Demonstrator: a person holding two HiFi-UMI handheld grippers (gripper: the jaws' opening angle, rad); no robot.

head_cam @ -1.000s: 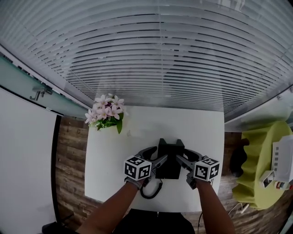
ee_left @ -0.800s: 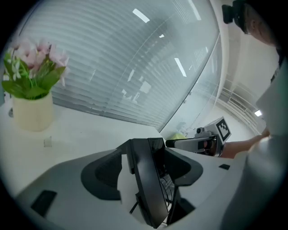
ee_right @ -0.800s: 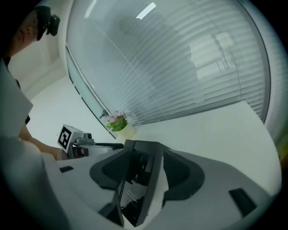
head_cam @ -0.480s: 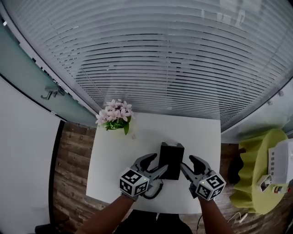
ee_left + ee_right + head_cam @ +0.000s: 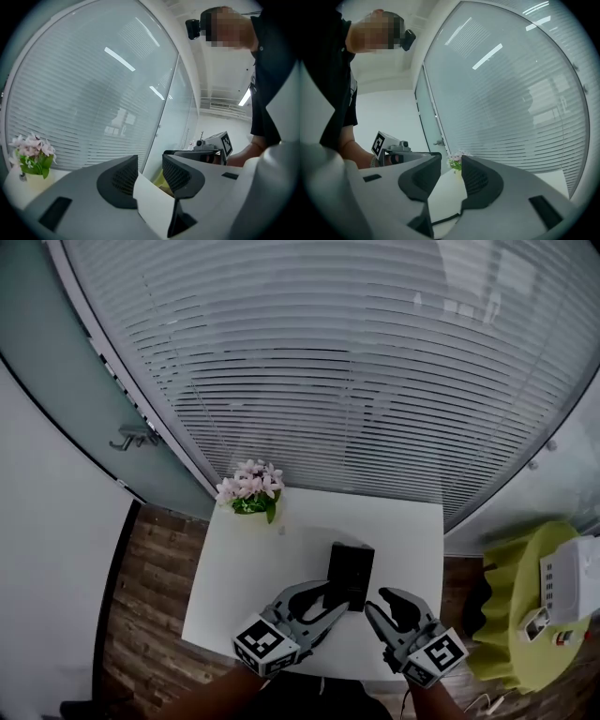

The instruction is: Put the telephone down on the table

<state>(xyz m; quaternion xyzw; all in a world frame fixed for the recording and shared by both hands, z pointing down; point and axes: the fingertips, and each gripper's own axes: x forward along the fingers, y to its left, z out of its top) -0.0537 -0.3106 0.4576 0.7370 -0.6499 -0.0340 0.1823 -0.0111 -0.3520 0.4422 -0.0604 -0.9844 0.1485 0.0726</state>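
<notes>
The black telephone (image 5: 351, 575) lies flat on the white table (image 5: 244, 568), right of its middle. Both grippers hang above the table's near edge, lifted off the telephone. My left gripper (image 5: 330, 593) overlaps the telephone's lower left corner in the head view, and my right gripper (image 5: 378, 604) is just right of it. In the left gripper view the left gripper (image 5: 150, 173) has its jaws closing, a narrow gap between them and nothing in it. The right gripper (image 5: 451, 176) is closing the same way, also bare.
A small pot of pink flowers (image 5: 251, 491) stands at the table's far left corner. Window blinds (image 5: 356, 381) run behind the table. A yellow-green round stand (image 5: 520, 624) with a white device (image 5: 570, 579) sits to the right. Wooden floor (image 5: 150, 596) surrounds the table.
Both grippers were down at the telephone's two sides; they have risen toward me and drawn back, with their jaws narrower. The telephone stays on the table.
</notes>
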